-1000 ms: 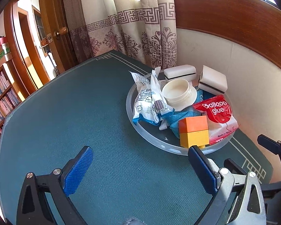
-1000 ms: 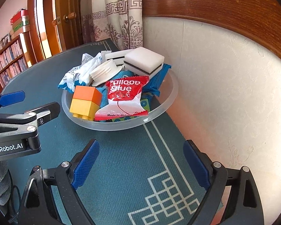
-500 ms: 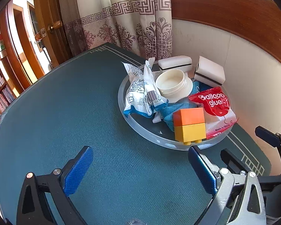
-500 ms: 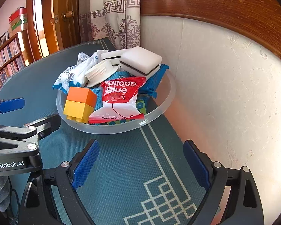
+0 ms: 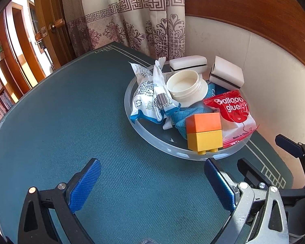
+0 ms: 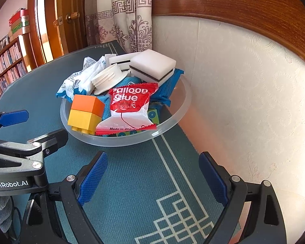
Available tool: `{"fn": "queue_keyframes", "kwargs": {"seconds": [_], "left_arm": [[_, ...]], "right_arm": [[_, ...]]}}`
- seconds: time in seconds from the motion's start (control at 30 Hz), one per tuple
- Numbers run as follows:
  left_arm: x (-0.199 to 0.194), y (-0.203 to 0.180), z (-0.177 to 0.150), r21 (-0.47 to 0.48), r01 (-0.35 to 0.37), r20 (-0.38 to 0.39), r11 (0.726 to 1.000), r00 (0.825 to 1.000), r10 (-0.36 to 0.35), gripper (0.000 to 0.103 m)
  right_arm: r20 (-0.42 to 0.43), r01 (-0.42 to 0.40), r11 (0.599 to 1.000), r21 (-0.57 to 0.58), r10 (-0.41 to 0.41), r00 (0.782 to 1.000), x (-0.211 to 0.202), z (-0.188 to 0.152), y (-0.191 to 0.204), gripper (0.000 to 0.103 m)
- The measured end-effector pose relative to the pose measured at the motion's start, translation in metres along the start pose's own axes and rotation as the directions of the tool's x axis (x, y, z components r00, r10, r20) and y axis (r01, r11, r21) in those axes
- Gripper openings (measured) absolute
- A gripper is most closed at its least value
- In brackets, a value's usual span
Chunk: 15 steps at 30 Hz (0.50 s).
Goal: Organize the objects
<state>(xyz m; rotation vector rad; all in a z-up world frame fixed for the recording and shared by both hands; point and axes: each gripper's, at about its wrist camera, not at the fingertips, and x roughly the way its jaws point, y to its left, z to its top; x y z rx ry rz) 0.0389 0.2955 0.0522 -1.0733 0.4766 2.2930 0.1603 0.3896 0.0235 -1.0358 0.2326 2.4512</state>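
A clear plastic bowl (image 5: 132, 120) (image 6: 172, 120) on the green table holds an orange-and-yellow brick (image 5: 204, 132) (image 6: 85, 113), a red balloon glue packet (image 5: 233, 111) (image 6: 130, 105), a white jar lid (image 5: 185, 85) (image 6: 107, 79), a blue-white wrapper (image 5: 150, 95) (image 6: 77, 81), two white sponges (image 5: 226, 74) (image 6: 152, 65) and a blue cloth (image 5: 179, 116). My left gripper (image 5: 152, 185) is open and empty, a little short of the bowl. My right gripper (image 6: 152, 174) is open and empty, in front of the bowl by the wall.
A white wall with a wood rail (image 6: 244, 71) runs close along the right of the table. Patterned curtains (image 5: 148, 20) and a wooden door (image 5: 48, 30) stand behind. A bookshelf (image 6: 6, 65) is at the far left. The green mat (image 5: 71, 111) stretches left of the bowl.
Both grippers have moved a little closer to the bowl, which now looms larger in both views. Both stay open and empty.
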Motion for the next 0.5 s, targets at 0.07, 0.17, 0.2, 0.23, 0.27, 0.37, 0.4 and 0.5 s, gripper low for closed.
{"fn": "queue_keyframes", "kwargs": {"seconds": [0.07, 0.17, 0.2, 0.23, 0.27, 0.37, 0.4, 0.5], "left_arm": [[0.0007, -0.0007, -0.0003, 0.001, -0.001, -0.004, 1.000, 1.000, 0.001, 0.103], [0.0018, -0.0015, -0.0006, 0.004, 0.001, -0.009, 1.000, 1.000, -0.001, 0.103], [0.0017, -0.0016, -0.0006, 0.005, 0.004, -0.009, 1.000, 1.000, -0.004, 0.103], [0.0016, -0.0017, -0.0006, 0.006, 0.005, -0.008, 1.000, 1.000, -0.005, 0.103], [0.0012, -0.0019, -0.0007, 0.007, 0.006, -0.007, 1.000, 1.000, -0.006, 0.103], [0.0005, -0.0020, -0.0011, 0.009, 0.008, -0.007, 1.000, 1.000, -0.008, 0.103], [0.0004, -0.0021, -0.0013, 0.010, 0.008, -0.007, 1.000, 1.000, -0.008, 0.103], [0.0003, -0.0025, -0.0018, 0.014, 0.008, -0.010, 1.000, 1.000, -0.008, 0.103]], "right_arm": [[-0.003, -0.002, 1.000, 0.000, 0.002, 1.000, 0.0011, 0.0002, 0.0006, 0.092], [-0.006, -0.006, 1.000, 0.000, 0.006, 1.000, 0.0018, -0.0006, 0.0015, 0.092], [-0.007, -0.007, 1.000, 0.001, 0.007, 1.000, 0.0023, -0.0006, 0.0013, 0.092], [-0.007, -0.006, 1.000, 0.002, 0.006, 1.000, 0.0023, -0.0006, 0.0011, 0.092], [-0.006, -0.006, 1.000, 0.003, 0.006, 1.000, 0.0023, -0.0009, 0.0015, 0.092], [-0.008, -0.006, 1.000, 0.006, 0.006, 1.000, 0.0031, -0.0014, 0.0008, 0.092], [-0.009, -0.006, 1.000, 0.007, 0.006, 1.000, 0.0036, -0.0016, 0.0010, 0.092], [-0.012, -0.007, 1.000, 0.009, 0.007, 1.000, 0.0042, -0.0022, 0.0014, 0.092]]}}
